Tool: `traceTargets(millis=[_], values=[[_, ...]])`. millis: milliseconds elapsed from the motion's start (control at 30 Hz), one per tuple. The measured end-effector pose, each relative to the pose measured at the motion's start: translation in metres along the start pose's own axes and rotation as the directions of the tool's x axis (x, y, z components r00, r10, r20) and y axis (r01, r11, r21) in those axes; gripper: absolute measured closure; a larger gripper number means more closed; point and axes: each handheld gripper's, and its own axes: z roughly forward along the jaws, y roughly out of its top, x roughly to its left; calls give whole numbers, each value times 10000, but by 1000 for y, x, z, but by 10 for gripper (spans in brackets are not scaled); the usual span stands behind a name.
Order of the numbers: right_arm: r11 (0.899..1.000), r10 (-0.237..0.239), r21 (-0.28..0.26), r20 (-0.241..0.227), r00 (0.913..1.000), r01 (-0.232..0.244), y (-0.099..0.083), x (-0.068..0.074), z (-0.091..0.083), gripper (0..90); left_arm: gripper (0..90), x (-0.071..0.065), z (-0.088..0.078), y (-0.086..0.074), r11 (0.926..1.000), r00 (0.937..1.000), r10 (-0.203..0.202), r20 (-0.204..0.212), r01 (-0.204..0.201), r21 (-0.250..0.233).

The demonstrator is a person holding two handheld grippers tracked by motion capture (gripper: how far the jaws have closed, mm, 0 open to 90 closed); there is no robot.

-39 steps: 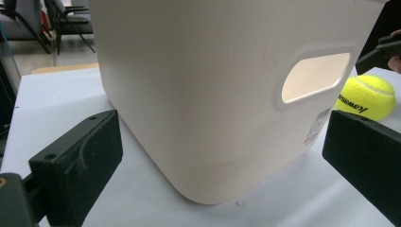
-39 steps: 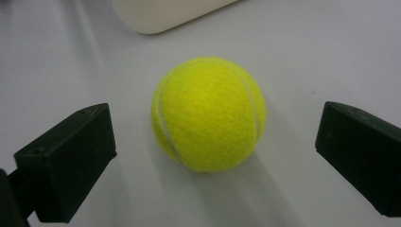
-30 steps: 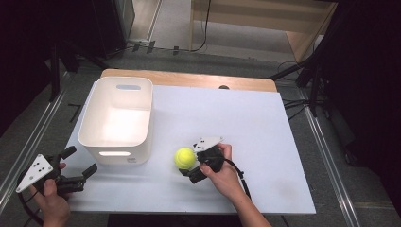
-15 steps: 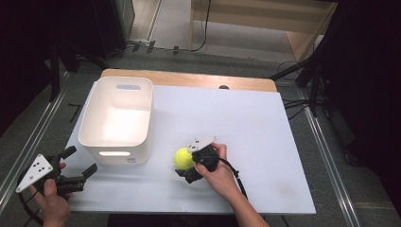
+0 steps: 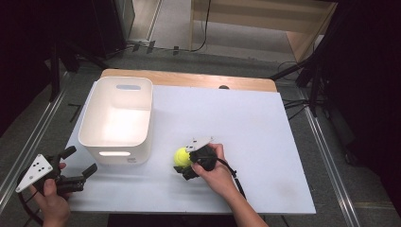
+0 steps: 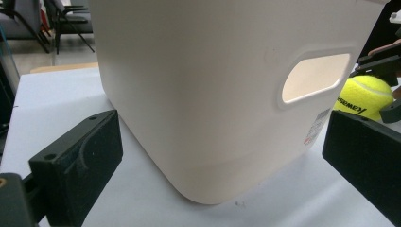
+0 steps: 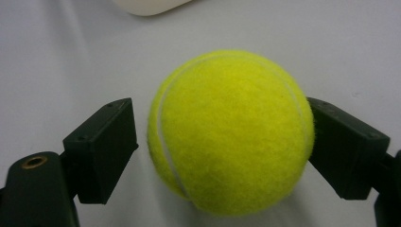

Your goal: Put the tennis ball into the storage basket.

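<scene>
Right gripper (image 5: 183, 166), low centre in the high view, straddles the tennis ball (image 5: 181, 156) on the white table (image 5: 265, 142), prob. lining up a grab. Left gripper (image 5: 81, 171), bottom left, is spread wide w/ nothing in it, parked beside the white bin (image 5: 118, 118). Left gripper view: bin wall up close, ball at right edge. Right gripper view: ball (image 7: 231, 132) mid-frame btwn the jaws, right one touching, left w/ a slim gap, so not clamped yet.

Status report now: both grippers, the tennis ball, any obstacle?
Right gripper open around tennis ball, left-side gap visible. Left gripper open, holding nothing, facing white bin. Ball on table, nothing blocking.
</scene>
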Motion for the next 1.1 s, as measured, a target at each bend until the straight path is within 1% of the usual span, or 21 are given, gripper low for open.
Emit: traceTargets(millis=[33,67,167,267,467,633,700,833,933,1100], values=[[10000,0,0,0,10000,0,0,0,0,158,0,0,0,0,10000,10000,-2,-7,2,11],[10000,55,4,244,9997,-55,0,0,0,226,0,0,0,0,10000,10000,-1,-11,1,17],[9999,119,-15,245,9996,-119,0,-1,-1,228,0,0,0,0,10000,10000,-7,0,7,9],[10000,23,20,277,9996,-24,1,0,-2,231,0,0,0,0,10000,10000,-21,0,21,8],[9998,93,-164,12,10000,-93,2,-2,-6,232,0,0,0,0,10000,10000,-10,21,10,6],[9998,98,-198,-180,9998,-102,5,-4,-10,233,0,0,0,0,10000,10000,-7,36,7,12],[9994,141,-296,-332,9993,-151,8,-5,-13,233,0,0,0,0,10000,10000,-24,24,24,11],[9993,86,-370,-388,9992,-100,12,-7,-16,233,0,0,0,0,10000,10000,-22,25,22,10],[9988,130,-458,-415,9991,-149,17,-7,-19,233,0,0,0,0,10000,10000,3,8,-3,16],[9988,16,-495,-545,9985,-43,24,-8,-22,233,0,0,0,0,10000,10000,3,23,-3,15]])
